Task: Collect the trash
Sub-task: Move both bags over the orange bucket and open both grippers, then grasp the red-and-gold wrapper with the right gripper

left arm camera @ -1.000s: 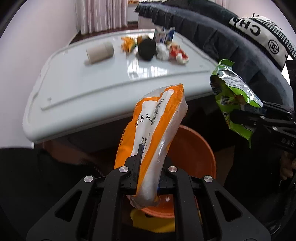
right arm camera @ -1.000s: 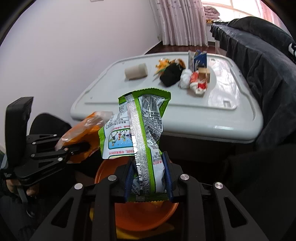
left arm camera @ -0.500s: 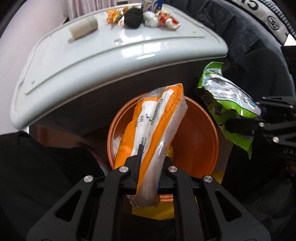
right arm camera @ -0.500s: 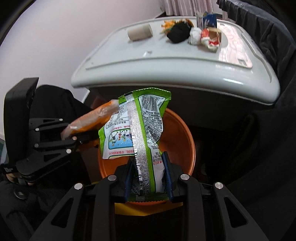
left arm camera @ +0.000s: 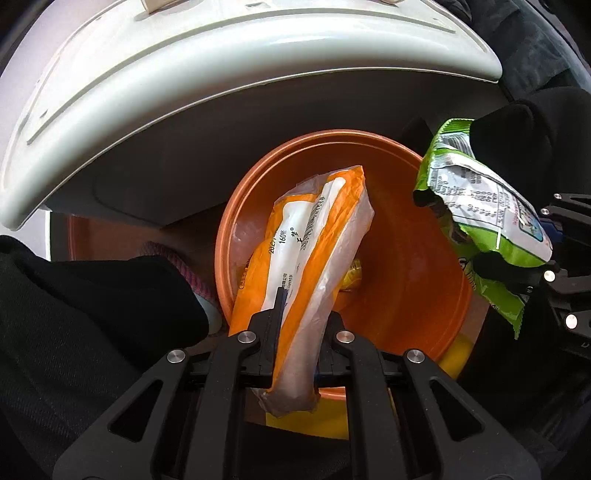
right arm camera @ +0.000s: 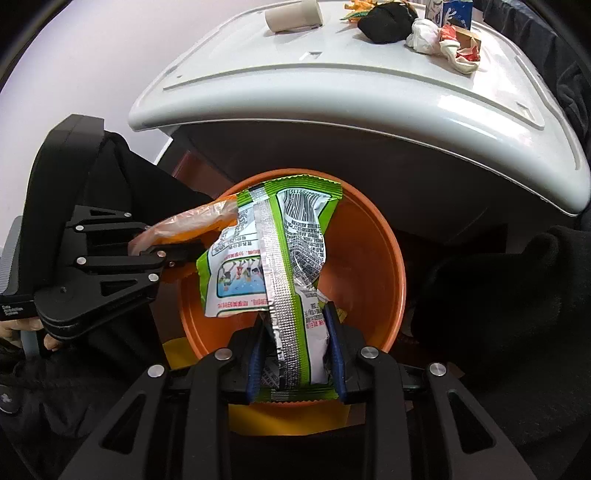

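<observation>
My left gripper [left arm camera: 301, 325] is shut on an orange and white plastic wrapper [left arm camera: 310, 240], which hangs over the mouth of the orange bin [left arm camera: 406, 266]. My right gripper [right arm camera: 297, 339] is shut on a green and white snack bag [right arm camera: 273, 251], also above the orange bin [right arm camera: 362, 258]. In the left wrist view the green bag [left arm camera: 480, 214] shows at the right over the bin's rim. In the right wrist view the left gripper [right arm camera: 177, 251] comes in from the left with the orange wrapper [right arm camera: 192, 225]. Some yellow trash [left arm camera: 351, 277] lies at the bin's bottom.
The white table [right arm camera: 332, 96] overhangs the bin just behind it. On top lie a cardboard roll [right arm camera: 293, 16], a black lump [right arm camera: 388, 18], crumpled white and red wrappers [right arm camera: 443, 40] and a small carton [right arm camera: 456, 7]. Dark trousers [left arm camera: 74, 332] flank the bin.
Both grippers have sunk and tipped downward toward the bin. The table top has slid up out of the middle of both views, and the bin's mouth now fills the centre.
</observation>
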A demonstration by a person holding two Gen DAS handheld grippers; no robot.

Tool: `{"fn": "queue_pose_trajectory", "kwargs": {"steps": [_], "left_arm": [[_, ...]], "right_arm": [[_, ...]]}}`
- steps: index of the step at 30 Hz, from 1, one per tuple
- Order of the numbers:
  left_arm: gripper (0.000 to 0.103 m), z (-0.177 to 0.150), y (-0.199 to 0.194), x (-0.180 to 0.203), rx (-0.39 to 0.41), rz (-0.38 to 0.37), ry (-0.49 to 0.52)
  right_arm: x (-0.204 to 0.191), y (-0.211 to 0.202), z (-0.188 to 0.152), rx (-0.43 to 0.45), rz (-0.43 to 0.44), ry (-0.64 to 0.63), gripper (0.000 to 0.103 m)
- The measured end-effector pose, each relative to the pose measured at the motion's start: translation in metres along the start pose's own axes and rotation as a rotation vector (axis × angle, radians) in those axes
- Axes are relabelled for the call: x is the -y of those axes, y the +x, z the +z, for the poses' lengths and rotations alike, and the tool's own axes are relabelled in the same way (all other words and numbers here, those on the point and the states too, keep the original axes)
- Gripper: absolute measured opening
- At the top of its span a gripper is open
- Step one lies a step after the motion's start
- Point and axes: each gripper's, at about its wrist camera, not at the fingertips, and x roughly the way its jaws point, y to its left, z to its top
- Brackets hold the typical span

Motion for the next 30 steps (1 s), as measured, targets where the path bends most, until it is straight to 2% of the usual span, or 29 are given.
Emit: {"fn": "queue_pose_trajectory", "kwargs": {"steps": [6,8,9,10,12,28,30], "left_arm": [[0.010,0.003,0.002,0.001,-0.002,0.002,0.000],[0.014,0.004,0.002,0.003,-0.001,0.012,0.000],[0.024,0.004,0.001,0.003,0.000,0.018,0.001],[0.043,0.005,0.000,0.004,0.006,0.024,0.004],[0.064,0.004,-0.004,0.006,0.026,0.027,0.007],[0.066,0.004,-0.012,0.001,0.052,0.019,-0.017],[0.067,0.005,-0.017,-0.001,0.071,0.018,-0.019]], "right_arm": [[0.000,0.003,0.003,0.002,0.001,0.002,0.031],[-0.001,0.002,0.003,0.005,-0.005,-0.001,0.043],[-0.001,0.001,0.001,0.013,-0.006,-0.002,0.049],[-0.001,-0.001,0.002,0.023,-0.006,-0.002,0.054],[0.001,-0.004,0.002,0.040,-0.002,0.008,0.054],[0.015,-0.018,0.003,0.097,0.031,0.069,0.054],[0.021,-0.026,0.005,0.112,0.033,0.083,0.056]]}}
